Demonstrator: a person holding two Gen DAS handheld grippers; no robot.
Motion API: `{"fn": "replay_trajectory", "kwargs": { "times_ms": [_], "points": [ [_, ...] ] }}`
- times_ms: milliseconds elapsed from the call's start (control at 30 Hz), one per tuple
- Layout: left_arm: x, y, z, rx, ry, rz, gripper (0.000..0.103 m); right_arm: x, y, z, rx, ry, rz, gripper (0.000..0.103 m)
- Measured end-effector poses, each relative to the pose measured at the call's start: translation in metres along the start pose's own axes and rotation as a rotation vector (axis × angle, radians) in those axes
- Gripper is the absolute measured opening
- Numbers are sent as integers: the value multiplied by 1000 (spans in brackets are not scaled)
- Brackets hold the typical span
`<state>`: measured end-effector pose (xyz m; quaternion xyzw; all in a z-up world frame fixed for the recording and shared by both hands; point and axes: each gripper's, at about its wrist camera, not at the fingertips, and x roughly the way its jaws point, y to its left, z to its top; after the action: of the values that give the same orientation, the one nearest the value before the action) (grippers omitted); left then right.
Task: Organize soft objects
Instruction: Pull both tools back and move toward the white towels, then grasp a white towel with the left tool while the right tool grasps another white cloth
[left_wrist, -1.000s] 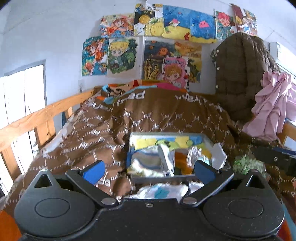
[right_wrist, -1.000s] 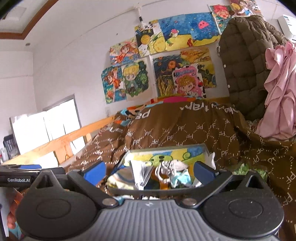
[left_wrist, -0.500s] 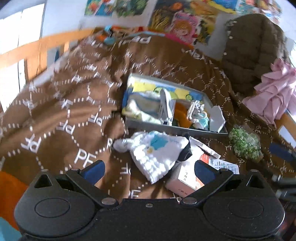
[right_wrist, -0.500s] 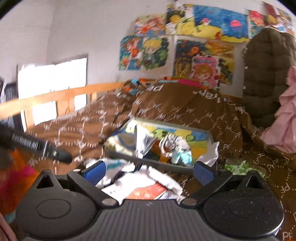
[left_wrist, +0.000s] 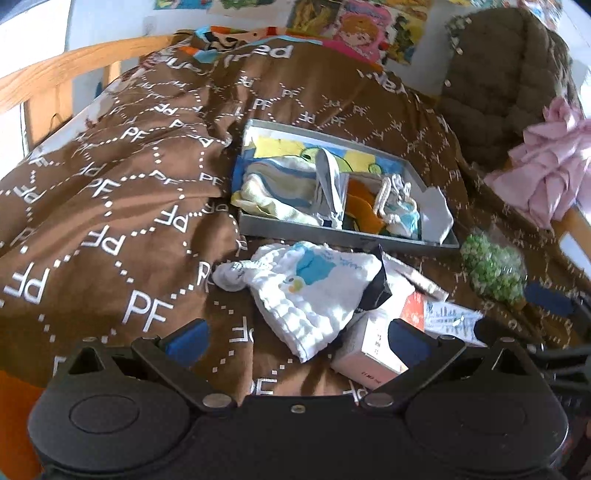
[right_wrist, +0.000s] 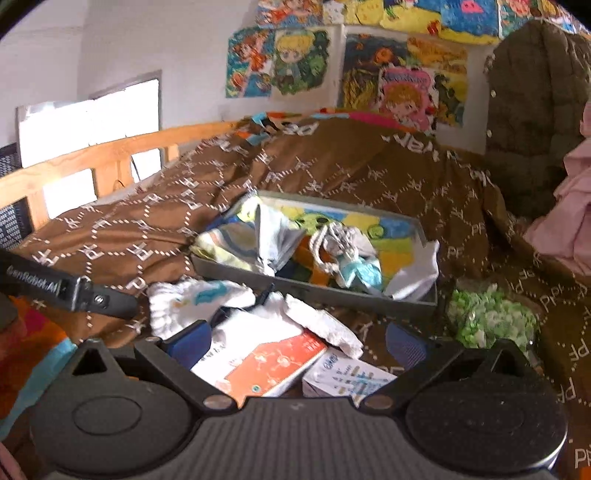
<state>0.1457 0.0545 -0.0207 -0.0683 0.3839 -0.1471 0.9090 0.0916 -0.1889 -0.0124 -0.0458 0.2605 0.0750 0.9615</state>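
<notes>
Left wrist view: we count one grey tray (left_wrist: 343, 236) of cloths on the brown quilt (left_wrist: 122, 192), one white cloth (left_wrist: 314, 291) just before it | our left gripper (left_wrist: 295, 341) and right gripper (right_wrist: 297, 341) hover over the quilt, jaws wide, empty | two cartons (right_wrist: 273, 363) partly covered by cloth; one green bag (right_wrist: 491, 317) blurred.

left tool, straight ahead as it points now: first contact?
Probably the white cloth lying on the brown blanket, centred between the open left tool jaws; the grey tray lies beyond. Depth is uncertain through the fisheye.
</notes>
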Motion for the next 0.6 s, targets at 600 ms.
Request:
{"fn": "replay_trajectory", "kwargs": {
  "times_ms": [600],
  "points": [
    [55,13,6,27,71,-57,95,55,7,3,-192,52,117,95]
  ]
}}
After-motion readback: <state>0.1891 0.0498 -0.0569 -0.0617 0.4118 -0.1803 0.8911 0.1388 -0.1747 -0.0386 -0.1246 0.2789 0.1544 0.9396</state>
